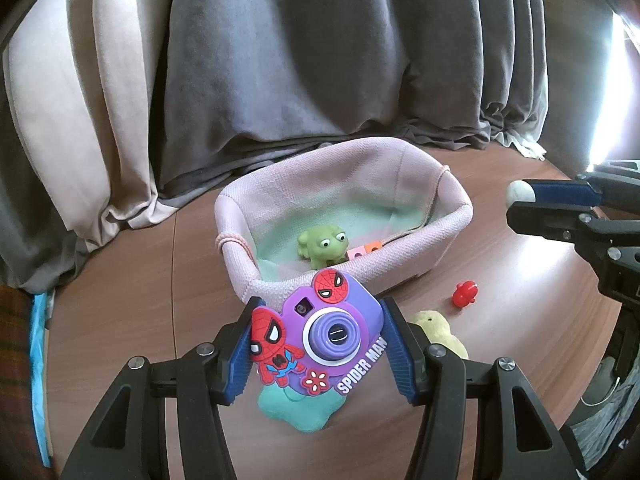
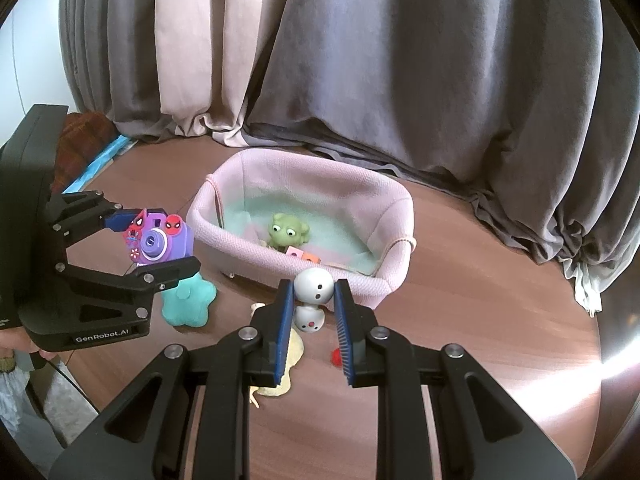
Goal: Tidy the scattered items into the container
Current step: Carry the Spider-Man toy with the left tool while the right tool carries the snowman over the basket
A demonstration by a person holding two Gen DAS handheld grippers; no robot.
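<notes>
My left gripper (image 1: 322, 308) is shut on a purple Spider-Man toy camera (image 1: 332, 332), held just above the wooden floor in front of the pink fabric basket (image 1: 460, 216). In the right wrist view my right gripper (image 2: 313, 294) is shut on a small white snowman figure (image 2: 316, 286), which hangs upside down near the basket's (image 2: 394, 280) front rim. A green frog (image 2: 286, 234) and pink and orange blocks (image 2: 302, 255) lie inside the basket. The left gripper (image 2: 158, 240) with the camera (image 2: 154, 242) shows at the left.
On the floor before the basket lie a teal star plush (image 2: 188, 300), a yellow plush (image 2: 294, 350) and a small red toy (image 1: 464, 294). Grey and beige curtains (image 2: 400, 80) hang behind. A blue strip (image 1: 38, 360) lies at the left.
</notes>
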